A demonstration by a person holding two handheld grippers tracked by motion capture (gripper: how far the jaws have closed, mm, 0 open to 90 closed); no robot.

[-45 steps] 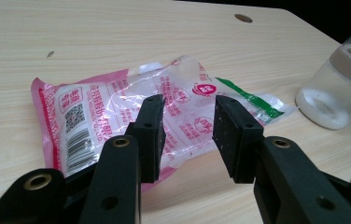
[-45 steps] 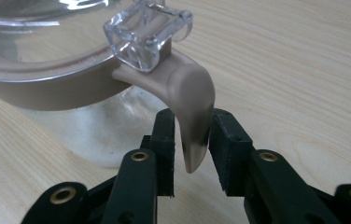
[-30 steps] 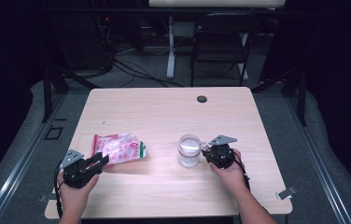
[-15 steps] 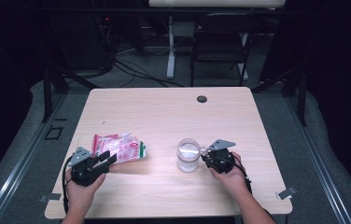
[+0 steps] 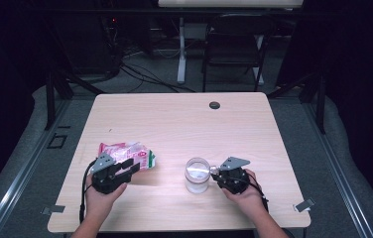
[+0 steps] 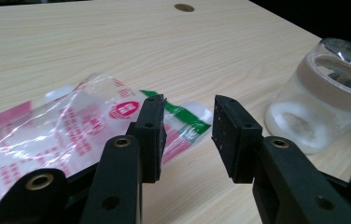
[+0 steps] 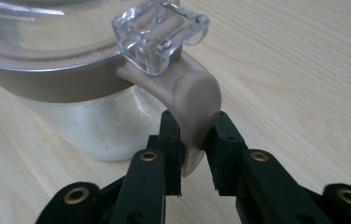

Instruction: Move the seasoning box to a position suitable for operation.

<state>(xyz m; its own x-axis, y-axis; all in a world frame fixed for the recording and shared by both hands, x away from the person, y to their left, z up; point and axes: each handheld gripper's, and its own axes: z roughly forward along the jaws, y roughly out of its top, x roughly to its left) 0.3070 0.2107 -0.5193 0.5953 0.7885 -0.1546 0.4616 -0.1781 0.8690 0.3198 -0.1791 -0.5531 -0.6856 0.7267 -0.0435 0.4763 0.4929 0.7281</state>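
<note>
High view: the right gripper [image 5: 215, 171] clamps the handle of a clear glass jar [image 5: 197, 174] near the table's [image 5: 174, 119] front edge, while the left gripper [image 5: 131, 166] hangs at a pink snack packet [image 5: 125, 152] toward the front-left corner. A dark grommet [image 5: 215, 105] sits well clear by the far edge.

Left gripper view: the jaws stand partly apart, holding nothing — the packet's green end [image 6: 183, 116] lies just beyond. Next, I judge, a closing pinch on that corner.

Right gripper view: the jaws are pressed on the beige handle [image 7: 194, 107] — steadying the jar; nothing stands in the way.
</note>
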